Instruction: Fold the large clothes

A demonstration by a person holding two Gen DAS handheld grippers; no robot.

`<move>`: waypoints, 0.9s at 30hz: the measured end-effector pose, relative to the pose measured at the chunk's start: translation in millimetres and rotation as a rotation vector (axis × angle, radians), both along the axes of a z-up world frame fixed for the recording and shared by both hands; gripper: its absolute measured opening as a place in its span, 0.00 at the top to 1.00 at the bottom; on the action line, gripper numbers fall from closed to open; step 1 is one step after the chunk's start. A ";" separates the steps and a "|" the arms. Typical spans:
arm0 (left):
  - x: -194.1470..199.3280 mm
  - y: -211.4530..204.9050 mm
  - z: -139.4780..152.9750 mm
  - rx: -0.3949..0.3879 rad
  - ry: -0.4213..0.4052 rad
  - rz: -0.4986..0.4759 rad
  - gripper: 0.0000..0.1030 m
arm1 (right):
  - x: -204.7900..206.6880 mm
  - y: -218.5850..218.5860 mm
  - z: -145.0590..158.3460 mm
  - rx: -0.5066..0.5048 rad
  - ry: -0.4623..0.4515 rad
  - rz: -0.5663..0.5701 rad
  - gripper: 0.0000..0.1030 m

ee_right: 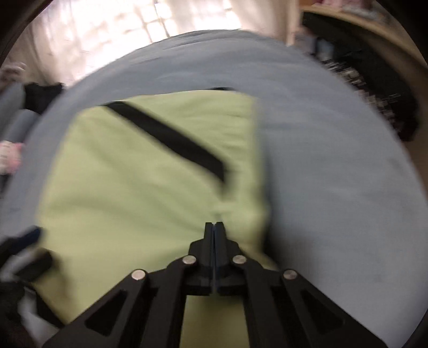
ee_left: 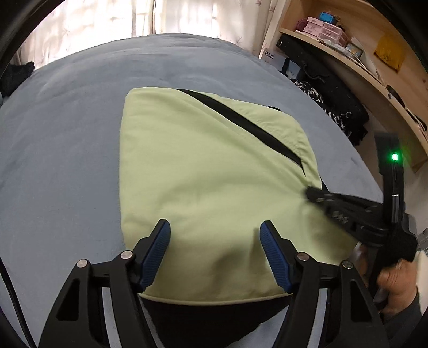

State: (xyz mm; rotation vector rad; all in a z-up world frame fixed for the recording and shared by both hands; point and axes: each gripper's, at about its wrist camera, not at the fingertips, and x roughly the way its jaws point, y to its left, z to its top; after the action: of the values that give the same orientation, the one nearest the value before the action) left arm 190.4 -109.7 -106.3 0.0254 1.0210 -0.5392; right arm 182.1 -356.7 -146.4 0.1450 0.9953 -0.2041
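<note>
Blue ribbed pads [ee_left: 157,254] fill the bottom of the left wrist view, and the left gripper [ee_left: 215,227] stands with its jaws well apart over the near part of a pale green garment [ee_left: 203,171] — nothing is pinched between them, only cloth showing in the gap below. That garment lies folded into a compact bundle on a grey-blue bed sheet [ee_left: 75,128], a black stripe [ee_left: 240,120] running diagonally across its top, and a black part of it [ee_left: 203,316] peeks out under the near green edge. Over at the right edge of the bundle sits the right gripper [ee_left: 311,192], held by a hand [ee_left: 396,286] at the frame's lower right, a green light [ee_left: 394,157] glowing on its body. From the right wrist view, blurred, the right gripper [ee_right: 214,224] has its jaws pressed fully together, tips at the green garment [ee_right: 128,192] near its right edge — whether any cloth is nipped between them cannot be told. Beyond the bed, pale curtains [ee_left: 107,21] hang at the far side, and a wooden shelf [ee_left: 347,53] with pink boxes [ee_left: 323,29] curves along the right.
</note>
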 end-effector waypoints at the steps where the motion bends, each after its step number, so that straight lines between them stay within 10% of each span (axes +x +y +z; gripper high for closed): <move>1: -0.4 1.9 -0.5 -0.003 -0.001 0.001 0.34 | -6.2 -7.7 -0.1 0.028 -0.007 -0.003 1.00; 27: -53.4 30.9 43.5 -0.021 0.060 0.053 0.29 | -81.2 38.7 46.8 0.123 0.014 0.009 0.95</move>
State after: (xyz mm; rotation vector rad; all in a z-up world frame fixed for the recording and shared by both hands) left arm 137.0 -78.8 -62.8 -0.0362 1.0713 -0.5045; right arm 100.9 -317.9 -99.5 0.2514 1.0224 -0.1356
